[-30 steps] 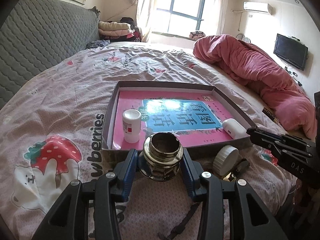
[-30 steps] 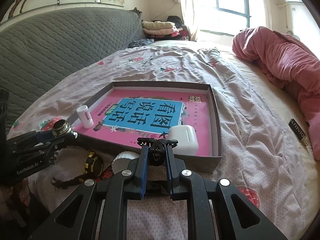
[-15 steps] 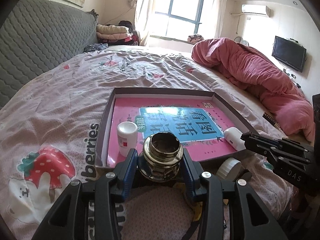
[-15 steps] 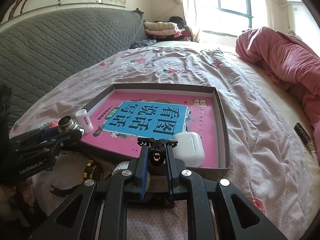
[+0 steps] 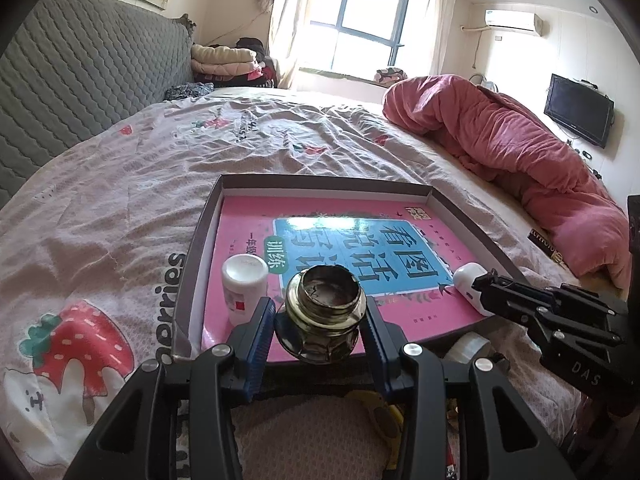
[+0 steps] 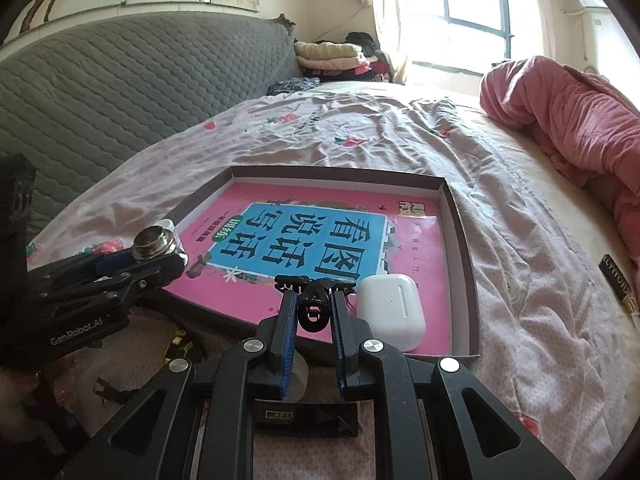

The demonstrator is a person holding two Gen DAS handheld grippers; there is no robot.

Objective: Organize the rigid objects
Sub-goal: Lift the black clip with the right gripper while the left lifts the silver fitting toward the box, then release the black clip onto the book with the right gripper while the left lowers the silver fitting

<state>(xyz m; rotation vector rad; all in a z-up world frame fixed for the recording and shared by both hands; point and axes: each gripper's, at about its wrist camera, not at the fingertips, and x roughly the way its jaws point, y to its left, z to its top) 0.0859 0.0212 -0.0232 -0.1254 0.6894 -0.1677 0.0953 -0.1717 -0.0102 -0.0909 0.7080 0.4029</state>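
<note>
My left gripper (image 5: 320, 320) is shut on a brass threaded fitting (image 5: 322, 312) and holds it over the near edge of a shallow brown box (image 5: 200, 240) lined with a pink book. My right gripper (image 6: 314, 306) is shut on a small black clip (image 6: 314, 310), held above the box's near edge (image 6: 460, 236). A white pill bottle (image 5: 244, 286) stands in the box's near left corner. A white earbud case (image 6: 390, 310) lies in its near right corner, just right of my right gripper. The fitting also shows in the right wrist view (image 6: 154, 244).
The box lies on a strawberry-print bedsheet (image 5: 100, 220). A white round lid (image 5: 468, 346) and a yellow-black object (image 5: 380, 408) lie on the sheet before the box. A pink duvet (image 5: 500, 148) is heaped at right. A small dark label (image 6: 618, 284) lies near it.
Both grippers have moved forward and up with their objects, from in front of the box to over its near edge. The box contents have not moved.
</note>
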